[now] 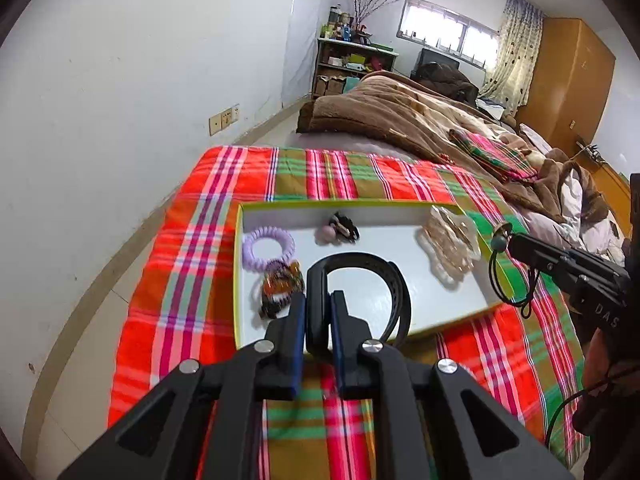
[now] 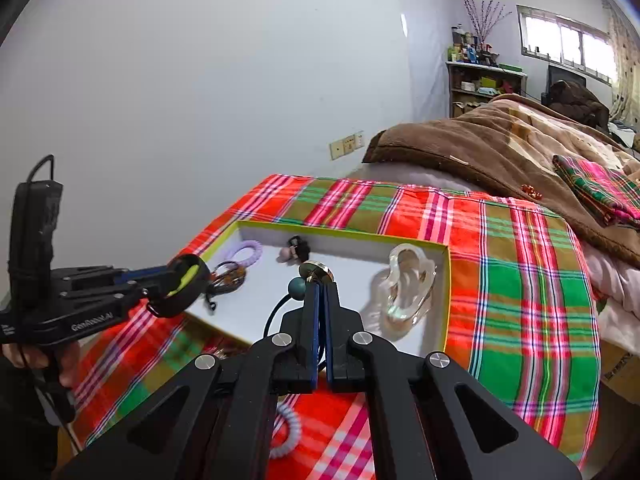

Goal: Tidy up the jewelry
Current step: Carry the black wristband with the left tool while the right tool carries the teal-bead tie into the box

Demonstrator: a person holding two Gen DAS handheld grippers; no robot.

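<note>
My left gripper [image 1: 319, 298] is shut on one end of a black headband [image 1: 360, 258], held over the near edge of a white tray with a yellow-green rim [image 1: 348, 203]. In the tray lie a purple spiral hair tie [image 1: 268, 250], a dark tangle of hair ties [image 1: 278, 286], a pink-and-black hair tie [image 1: 340, 228] and a clear claw clip [image 1: 450, 244]. My right gripper [image 2: 321, 285] is shut on a black elastic hair tie with a teal bead [image 2: 298, 289] and a gold disc, above the tray [image 2: 340, 230]. The left gripper [image 2: 176, 276] shows at the left of the right wrist view.
The tray sits on a red, green and pink plaid cloth [image 1: 224, 208] spread over a bed end. A pale spiral hair tie [image 2: 286, 428] lies on the cloth near me. A brown blanket [image 1: 384, 112] is piled beyond, and a white wall runs along the left.
</note>
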